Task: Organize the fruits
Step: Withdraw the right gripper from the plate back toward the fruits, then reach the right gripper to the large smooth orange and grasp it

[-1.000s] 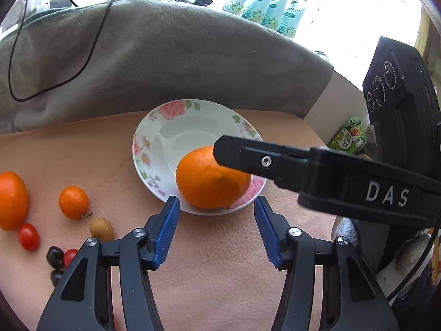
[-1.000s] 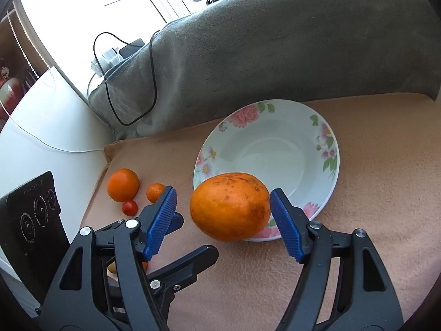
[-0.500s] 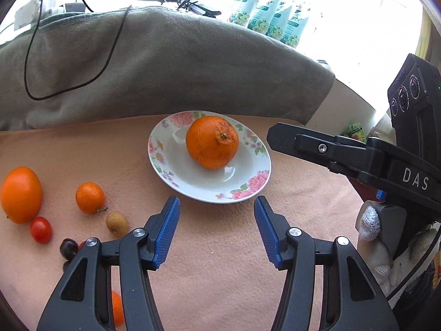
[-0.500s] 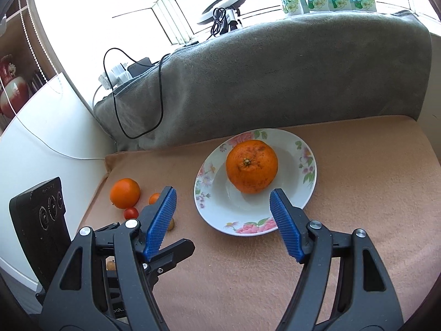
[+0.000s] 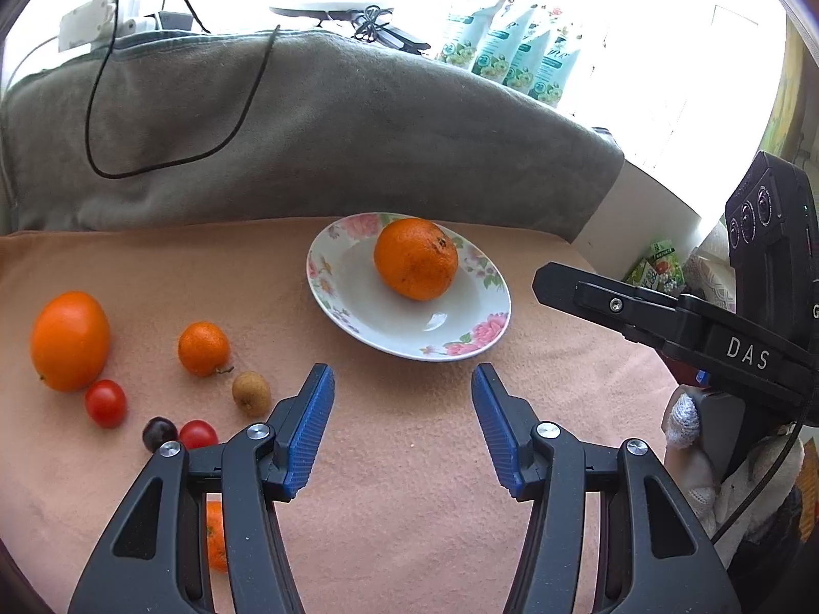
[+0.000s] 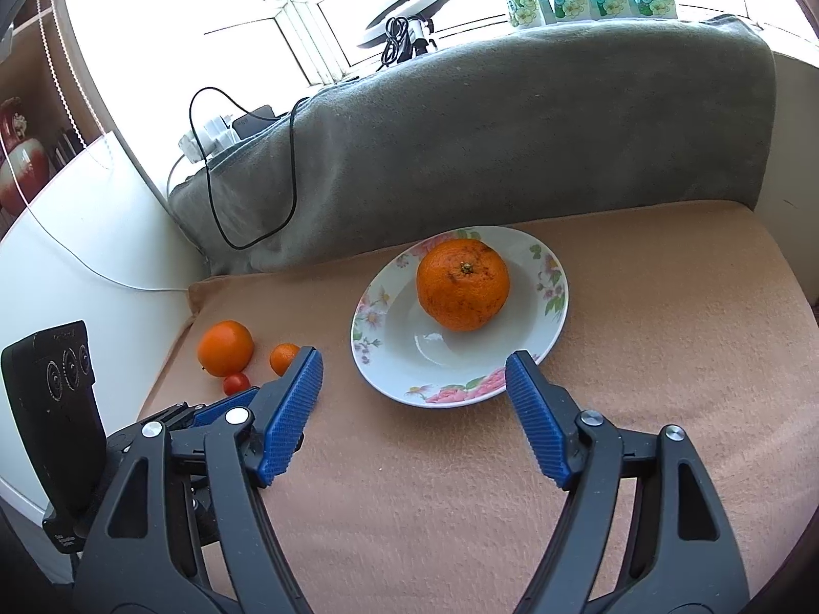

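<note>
A large orange (image 5: 415, 258) (image 6: 462, 284) lies in the flowered white plate (image 5: 389, 322) (image 6: 409, 337) on the peach cloth. My right gripper (image 6: 414, 358) hangs just in front of the plate, its jaws opening with nothing between them. One of its black fingers (image 5: 614, 302) shows to the right of the plate in the left wrist view. My left gripper (image 5: 402, 376) is open and empty, nearer than the plate. Loose fruit lies to the left: another big orange (image 5: 69, 340), a mandarin (image 5: 203, 348), a brown longan (image 5: 251, 393), two cherry tomatoes (image 5: 105, 403) and a dark grape (image 5: 159, 434).
A grey blanket (image 5: 358, 128) with a black cable (image 5: 97, 117) draped over it rises behind the cloth. Green pouches (image 5: 512, 56) and a ring light (image 5: 327, 0) stand on the windowsill. Another small orange fruit (image 5: 216, 542) lies partly hidden under my left gripper.
The large orange was between my right gripper's jaws over the plate; now it rests in the plate. Both grippers have drawn back from it, and the right jaws stand wider.
</note>
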